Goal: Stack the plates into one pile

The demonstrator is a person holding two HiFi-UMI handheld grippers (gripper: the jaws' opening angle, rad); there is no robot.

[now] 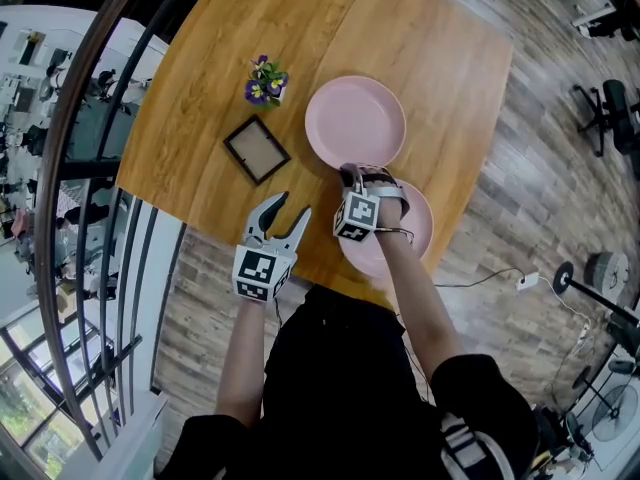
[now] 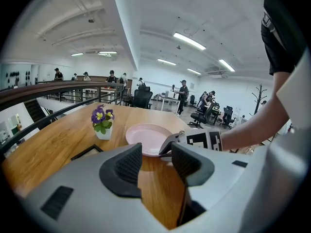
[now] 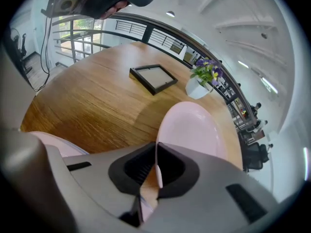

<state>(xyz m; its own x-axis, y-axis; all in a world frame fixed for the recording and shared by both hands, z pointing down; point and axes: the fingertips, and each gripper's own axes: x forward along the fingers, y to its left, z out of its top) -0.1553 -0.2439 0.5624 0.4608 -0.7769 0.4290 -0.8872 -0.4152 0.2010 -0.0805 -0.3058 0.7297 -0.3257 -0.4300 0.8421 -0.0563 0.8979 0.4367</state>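
Right tool is clamped on the near rim of the far plate. The right gripper view shows the thin pink rim edge-on between both pads of the right tool, with the rest of the far plate running away from the jaws.

Far plate sits mid-counter, right of centre. In the left gripper view the far plate looks flat on the wood; can't tell whether the gripped edge is off the surface.

Near plate lies at the near right edge of the counter, mostly covered by the right tool and the person's forearm. A sliver of the near plate shows low left in the right gripper view. The two plates sit close together near to far, not stacked. The tool hides the spot between them, so can't tell if they touch.

Left tool has its jaws apart with nothing in them. It sits over the near edge of the counter, left of the right tool. In its own view only bare wood shows between the pads of the left tool; the right tool shows beyond them at the plate rim.

Other items:
- Picture frame lies flat, just left of the far plate, not touching it.
- Flower pot with purple blooms stands upright, farther than the frame.
- Curved railing runs along the left of the counter.
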